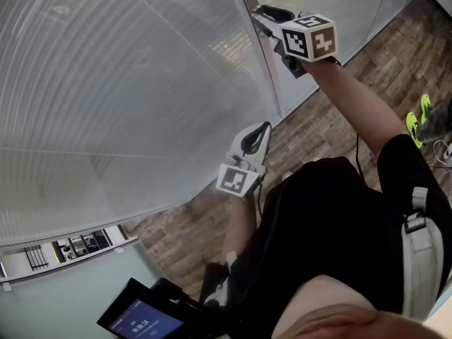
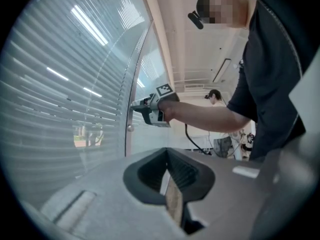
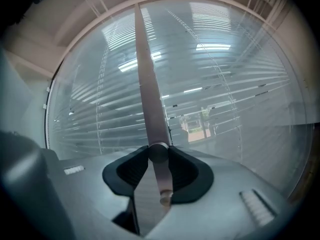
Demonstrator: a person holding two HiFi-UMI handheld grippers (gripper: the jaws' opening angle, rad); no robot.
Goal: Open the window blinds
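The window blinds (image 1: 120, 97) are pale horizontal slats behind glass, and they fill the left of the head view. A narrow vertical frame post (image 3: 147, 84) runs between two panes. On it sits a small round metal knob (image 3: 158, 152). My right gripper (image 3: 158, 153) is shut on this knob, one dark pad on each side. In the head view the right gripper (image 1: 260, 14) reaches up to the post at the top. My left gripper (image 1: 266, 126) hangs lower beside the glass, shut and empty, with the tips of the left gripper (image 2: 167, 151) meeting on nothing.
A second small knob (image 2: 130, 128) sits on the post below the gripped one. The floor is wood planks (image 1: 318, 129), with yellow-green shoes (image 1: 417, 119) at the right. A dark tablet (image 1: 138, 321) is at the bottom. Another person (image 2: 215, 95) stands far back.
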